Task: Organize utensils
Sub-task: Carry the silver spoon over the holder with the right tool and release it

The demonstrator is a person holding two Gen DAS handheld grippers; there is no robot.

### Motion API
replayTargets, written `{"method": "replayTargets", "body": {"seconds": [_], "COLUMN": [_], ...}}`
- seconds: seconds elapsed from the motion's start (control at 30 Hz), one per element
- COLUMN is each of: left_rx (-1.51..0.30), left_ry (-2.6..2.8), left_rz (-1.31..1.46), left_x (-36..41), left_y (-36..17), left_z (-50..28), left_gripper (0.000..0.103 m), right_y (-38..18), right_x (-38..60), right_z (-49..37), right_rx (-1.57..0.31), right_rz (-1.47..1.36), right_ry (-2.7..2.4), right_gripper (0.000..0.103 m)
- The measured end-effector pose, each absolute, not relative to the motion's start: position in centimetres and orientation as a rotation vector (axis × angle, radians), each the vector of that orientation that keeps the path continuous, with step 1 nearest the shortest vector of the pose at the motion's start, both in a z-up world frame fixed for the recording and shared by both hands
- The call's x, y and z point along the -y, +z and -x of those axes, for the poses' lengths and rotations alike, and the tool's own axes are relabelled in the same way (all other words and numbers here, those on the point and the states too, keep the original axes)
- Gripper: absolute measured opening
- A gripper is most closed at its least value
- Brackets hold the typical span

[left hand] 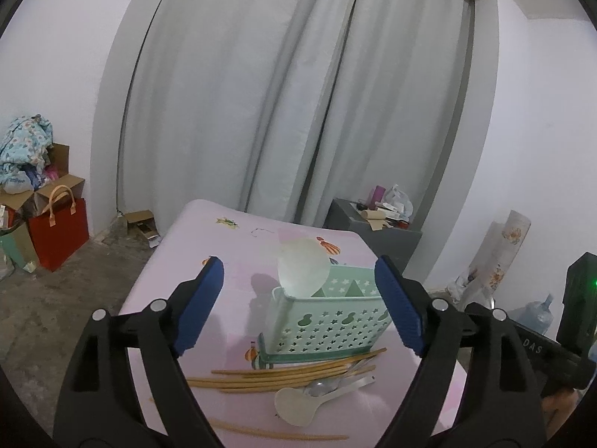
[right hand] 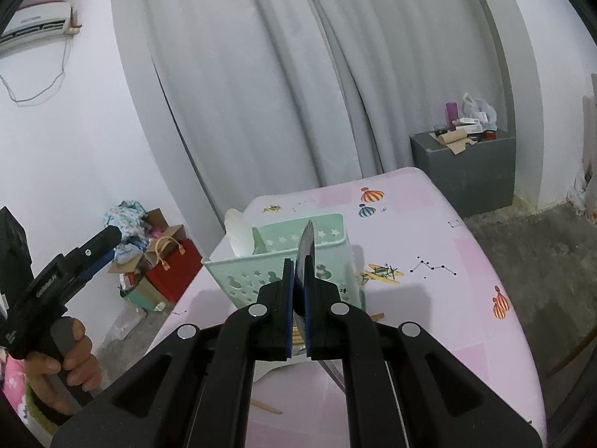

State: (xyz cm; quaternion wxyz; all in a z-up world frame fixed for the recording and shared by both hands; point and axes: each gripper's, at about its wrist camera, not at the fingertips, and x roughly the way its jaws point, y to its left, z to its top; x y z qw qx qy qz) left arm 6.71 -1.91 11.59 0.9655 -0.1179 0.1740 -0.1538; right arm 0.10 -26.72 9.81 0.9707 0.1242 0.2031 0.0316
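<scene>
**Q:** Pink tablecloth [left hand: 238, 321] — where is free room?

**A:** Bare cloth from 9 to 12 o'clock of the green basket [left hand: 328, 321]; chopsticks [left hand: 283, 373] and spoons [left hand: 317, 395] lie loose at its 6 o'clock, near the front edge.

**Q:** Basket contents?

**A:** A white rice paddle [left hand: 304, 270] stands in the left compartment.

**Q:** Grippers?

**A:** Left gripper [left hand: 298, 298] spread wide, holding nothing. Right gripper [right hand: 298, 280] pressed together, pinching a metal spoon [right hand: 306, 246] in front of the basket, which fills the view behind the spoon.

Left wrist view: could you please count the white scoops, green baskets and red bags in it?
White scoops: 2
Green baskets: 1
Red bags: 1
Total: 4
</scene>
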Motion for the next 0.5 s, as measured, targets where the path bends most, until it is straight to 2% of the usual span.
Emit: {"method": "replayTargets", "body": {"seconds": [0.5], "left_rx": [-0.400], "left_ry": [-0.292], "left_rz": [0.244], "left_x": [0.7], "left_y": [10.9], "left_z": [-6.4], "left_gripper": [0.084], "right_y": [10.6], "right_x": [25.4], "right_z": [-0.9], "right_rx": [-0.405], "right_rz": [-0.221], "right_ry": [0.057], "right_gripper": [0.005]}}
